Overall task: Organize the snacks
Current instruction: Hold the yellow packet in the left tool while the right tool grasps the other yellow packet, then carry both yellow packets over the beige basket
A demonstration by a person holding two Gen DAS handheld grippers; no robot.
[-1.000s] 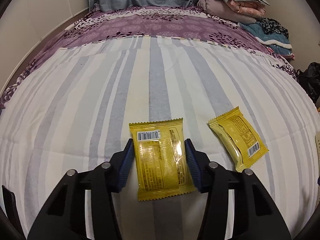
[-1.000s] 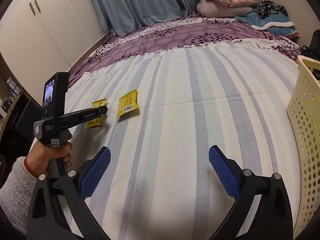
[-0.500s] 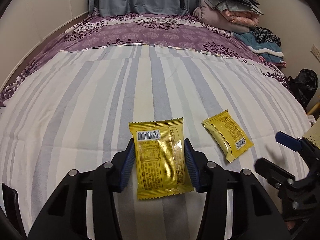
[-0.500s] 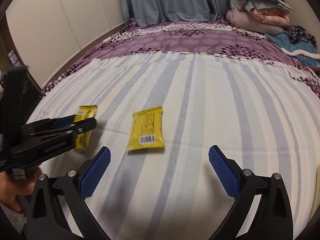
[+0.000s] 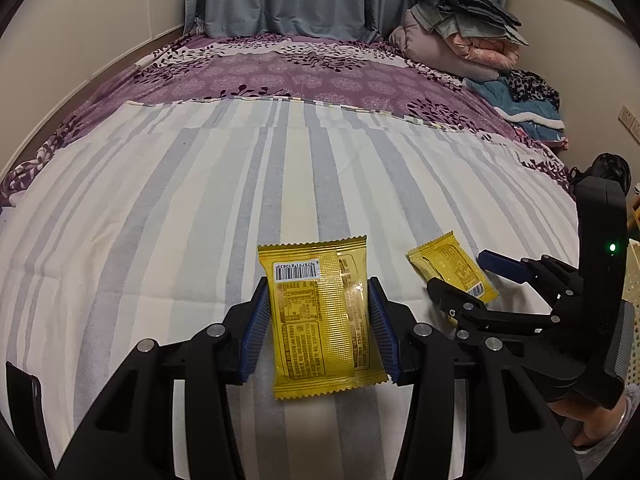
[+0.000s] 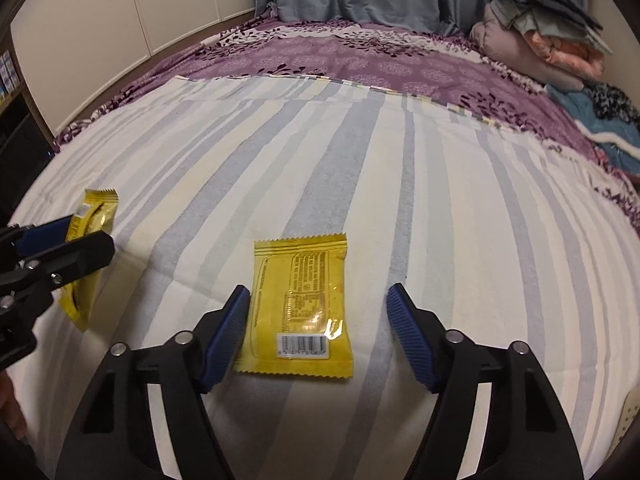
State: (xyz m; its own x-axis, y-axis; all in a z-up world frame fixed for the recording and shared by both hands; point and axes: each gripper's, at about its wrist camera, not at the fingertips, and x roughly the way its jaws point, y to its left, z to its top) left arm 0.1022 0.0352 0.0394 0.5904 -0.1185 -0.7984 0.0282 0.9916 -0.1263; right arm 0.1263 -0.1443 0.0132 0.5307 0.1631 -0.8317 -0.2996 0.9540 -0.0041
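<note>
**Rig appearance: both handheld grippers**

We are finding the left gripper [image 5: 318,332] showing matte black angular arms, round silver pivot screws and ribbed blue pads [image 5: 254,332]. We are seeing the right gripper [image 6: 318,334] built alike. In the left view its upright black housing is showing a green light, and a pale fuzzy sleeve [image 5: 604,454] is covering the wrist.

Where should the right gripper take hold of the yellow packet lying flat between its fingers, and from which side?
Grip the yellow packet across its two long side edges, coming from above. It lies flat on the striped sheet, long axis in line with the right gripper, whose closing fingers already flank it.
</note>
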